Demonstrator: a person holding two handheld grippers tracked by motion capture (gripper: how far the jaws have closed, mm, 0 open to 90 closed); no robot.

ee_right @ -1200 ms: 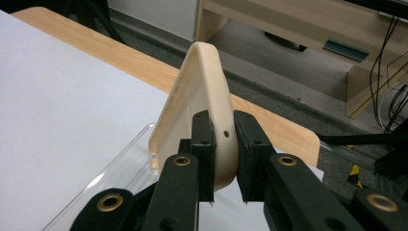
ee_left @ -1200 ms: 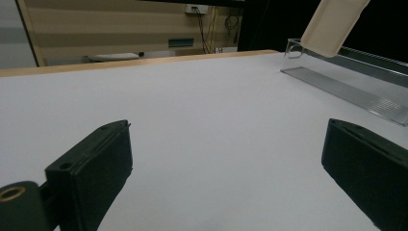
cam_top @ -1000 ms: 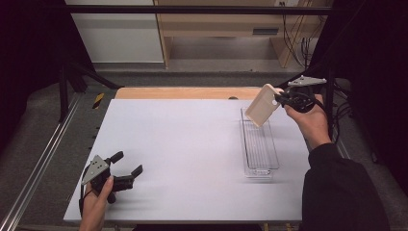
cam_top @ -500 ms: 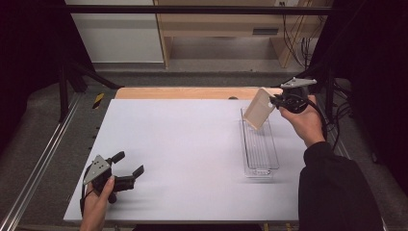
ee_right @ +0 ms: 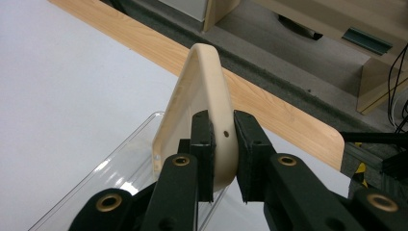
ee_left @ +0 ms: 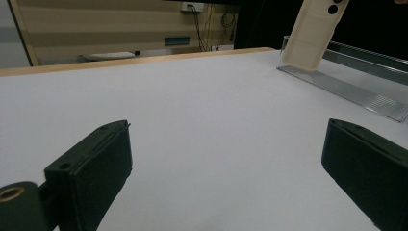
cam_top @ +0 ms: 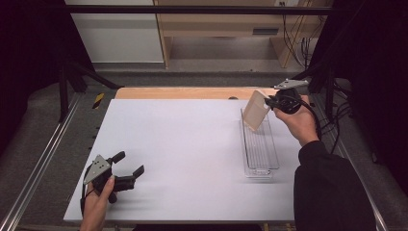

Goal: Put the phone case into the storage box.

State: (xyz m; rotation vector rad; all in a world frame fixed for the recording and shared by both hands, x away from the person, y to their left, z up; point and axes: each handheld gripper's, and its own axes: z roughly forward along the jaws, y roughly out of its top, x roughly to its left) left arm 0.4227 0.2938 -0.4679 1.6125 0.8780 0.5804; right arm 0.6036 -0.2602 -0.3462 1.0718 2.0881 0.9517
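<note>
My right gripper (cam_top: 270,101) (ee_right: 222,144) is shut on one edge of a cream, flat plastic piece (cam_top: 255,110) (ee_right: 204,96) with rounded corners and small holes. It holds the piece tilted over the far end of a long clear plastic tray (cam_top: 260,144) (ee_right: 120,178) on the right of the white table (cam_top: 192,144). From the left gripper view the piece (ee_left: 315,31) hangs just above the tray (ee_left: 365,91). My left gripper (cam_top: 131,171) (ee_left: 226,178) rests open near the table's front left corner, nothing between its pads (ee_left: 96,163).
A wooden strip (cam_top: 192,92) edges the table's far side, with a floor gap and wooden furniture (cam_top: 226,29) beyond. Metal rails (cam_top: 43,159) run along the left. Cables (cam_top: 327,120) trail at the right.
My right gripper has brought the cream piece slightly down and toward the tray's far end. The left gripper has not moved.
</note>
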